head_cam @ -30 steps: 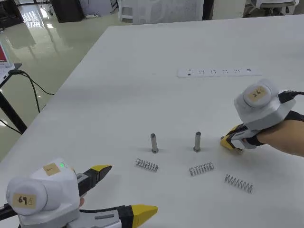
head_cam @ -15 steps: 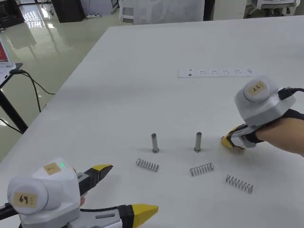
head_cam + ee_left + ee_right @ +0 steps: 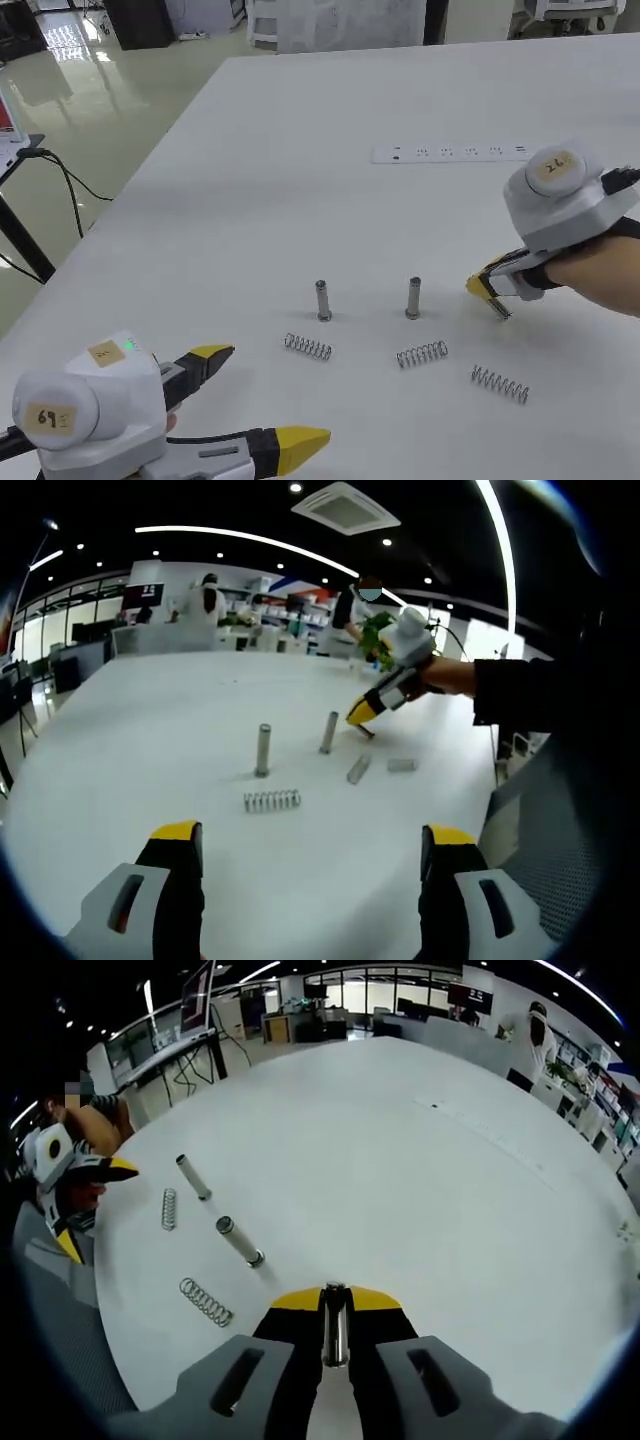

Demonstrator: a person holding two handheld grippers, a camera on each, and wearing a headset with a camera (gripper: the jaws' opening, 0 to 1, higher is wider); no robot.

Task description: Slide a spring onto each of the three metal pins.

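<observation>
Fingers (image 3: 296, 1301) of the right gripper (image 3: 486, 290): yellow-tipped, clamped tight on a metal pin (image 3: 335, 1332). Long axis of that held pin in line with the fingers, free end poking past the tips and slanting down toward the counter (image 3: 300, 180); contact with the surface impossible to tell. Behind the tips, a hand (image 3: 588, 280) wrapped under the grey body, reaching in from the counter's right edge.

Fingers of the left gripper (image 3: 258, 398): spread wide, nothing between them, hovering at the near left corner and aimed across the counter at the parts.

Between the two grippers, toward the near edge: the first standing pin (image 3: 323, 299) and the second standing pin (image 3: 414, 297), both upright on their bases, side by side, well apart, no spring on either yet. Just nearer the near edge, three springs flat on their sides, long axes roughly along that edge: first spring (image 3: 308, 347) by the first standing pin, second spring (image 3: 422, 354) by the second, third spring (image 3: 500, 384) on the near side of the right gripper. None touching a pin.

Toward the far edge, a white power strip (image 3: 457, 153) lying parallel to it. Counter white, matte, broad. Beyond its left edge, glossy pale floor (image 3: 100, 90) and a black cable (image 3: 70, 185). Overhead in the left gripper view, strip lights (image 3: 300, 540) in the dark ceiling of an open office.
</observation>
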